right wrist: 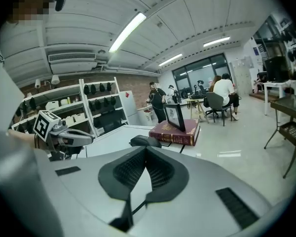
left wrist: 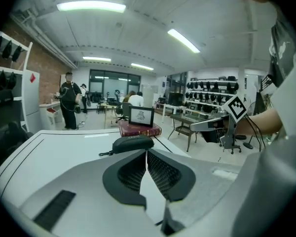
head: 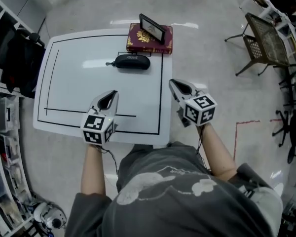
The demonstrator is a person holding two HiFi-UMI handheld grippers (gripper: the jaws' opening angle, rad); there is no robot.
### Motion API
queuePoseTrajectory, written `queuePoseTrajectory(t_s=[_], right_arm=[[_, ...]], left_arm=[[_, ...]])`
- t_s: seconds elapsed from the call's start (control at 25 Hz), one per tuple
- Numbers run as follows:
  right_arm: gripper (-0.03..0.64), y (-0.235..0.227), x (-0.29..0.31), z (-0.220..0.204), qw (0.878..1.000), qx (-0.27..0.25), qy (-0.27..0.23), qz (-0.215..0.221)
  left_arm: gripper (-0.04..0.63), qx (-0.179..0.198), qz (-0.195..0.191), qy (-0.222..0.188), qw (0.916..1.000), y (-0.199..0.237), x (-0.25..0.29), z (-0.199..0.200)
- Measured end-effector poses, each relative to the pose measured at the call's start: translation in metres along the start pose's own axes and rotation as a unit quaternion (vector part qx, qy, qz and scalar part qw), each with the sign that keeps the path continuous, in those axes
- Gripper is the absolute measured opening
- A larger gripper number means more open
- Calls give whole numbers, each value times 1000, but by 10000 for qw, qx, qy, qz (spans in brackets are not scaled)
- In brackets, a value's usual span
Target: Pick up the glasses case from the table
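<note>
**Reporter:** How far along was the pickup?

**Photographer:** Not begun. The black oval glasses case (head: 132, 61) lay untouched on the far part of the white tabletop (head: 64, 83), well apart from both tongs.

**Reporter:** And the tongs?

**Photographer:** Near the person, the left tongs (head: 110, 97) and right tongs (head: 177, 85) were pressed together, empty. A dark red gilt book (head: 149, 39) carrying a black-framed picture (head: 153, 28) sat just beyond the case. Nothing blocked the approach.

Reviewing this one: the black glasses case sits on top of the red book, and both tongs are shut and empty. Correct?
No. The glasses case lies on the white table, on the near side of the red book, not on top of it; the head view shows this. Both the left tongs and right tongs are shut and empty.
</note>
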State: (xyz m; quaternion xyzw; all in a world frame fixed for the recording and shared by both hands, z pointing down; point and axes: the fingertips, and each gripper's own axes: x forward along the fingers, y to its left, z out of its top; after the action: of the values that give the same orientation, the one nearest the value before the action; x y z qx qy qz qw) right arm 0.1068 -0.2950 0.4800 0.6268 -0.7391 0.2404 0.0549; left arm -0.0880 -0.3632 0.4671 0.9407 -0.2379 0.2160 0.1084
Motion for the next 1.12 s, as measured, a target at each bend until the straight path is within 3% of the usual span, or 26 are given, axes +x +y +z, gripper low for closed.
queuePoseTrajectory(t_s=[0.2,0.32,0.44,0.72,0.92,1.12], right_arm=[[2,3,16,2,9995,26,40,-302],[2,2,23,3,9989,62,41,-455],[2,-1,29,3,9981,144,32,-602],[2,-14,43,3,9954,205,113,-925],[2,-24,51,1,9939,279,177,-1052],[2,-31,60,-7,9931,350,300,-1081]], left_arm=[[43,514,-554,196,9969,21,33,9],[168,832,-972,342,9912,25,53,12],[286,1369,-1354,515,9799,27,76,15],[381,2554,-1877,1262,9400,43,135,4],[399,3297,-2253,1836,8982,45,167,-8],[399,3699,-2677,2309,8592,40,189,-20]])
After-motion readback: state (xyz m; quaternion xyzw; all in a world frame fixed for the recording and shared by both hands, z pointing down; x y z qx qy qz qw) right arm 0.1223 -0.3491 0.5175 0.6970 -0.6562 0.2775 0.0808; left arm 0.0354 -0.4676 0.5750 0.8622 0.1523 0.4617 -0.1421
